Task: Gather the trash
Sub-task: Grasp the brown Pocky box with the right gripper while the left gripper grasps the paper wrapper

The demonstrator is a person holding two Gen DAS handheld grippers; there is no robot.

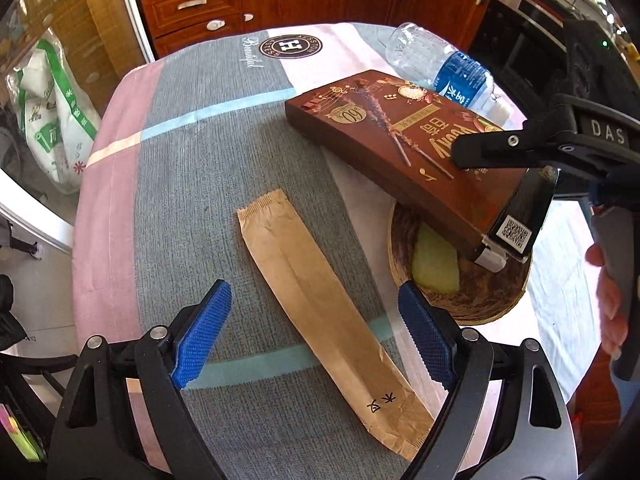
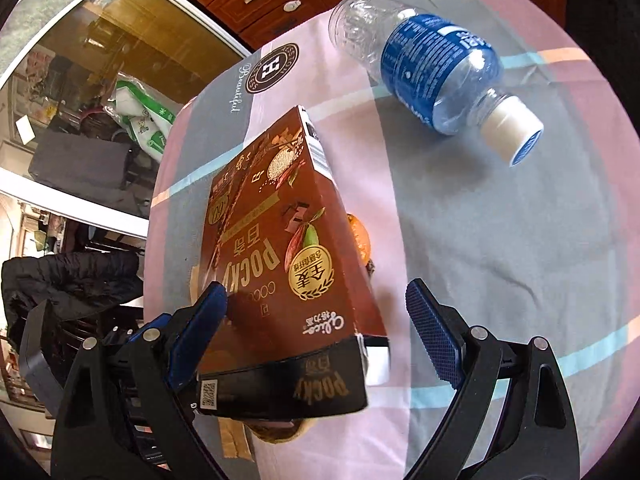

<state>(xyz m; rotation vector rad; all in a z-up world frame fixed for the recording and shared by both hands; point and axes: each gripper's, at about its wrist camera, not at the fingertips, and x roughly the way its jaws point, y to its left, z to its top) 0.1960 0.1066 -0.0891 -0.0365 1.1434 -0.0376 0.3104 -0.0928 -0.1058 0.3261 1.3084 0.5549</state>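
A white and green plastic bag [image 1: 52,120] lies on the floor at far left, off the round table's striped cloth [image 1: 192,168]. On the cloth, the left gripper [image 1: 316,338] hangs with its blue pads spread wide and nothing pressed between them; a long brown paper sleeve [image 1: 328,320] lies flat on the cloth, running diagonally under the gap. Further right sits a woven basket [image 1: 508,300] with a pale yellow-green item inside. Above it a brown Pocky box [image 2: 288,264] is tilted in the air. In the right wrist view the right gripper [image 2: 316,328] has its jaws wide: the left pad lies against the box, the other stands clear, so whether it truly grips I cannot tell. Beyond, an empty blue-labelled water bottle [image 2: 432,76] lies on its side.
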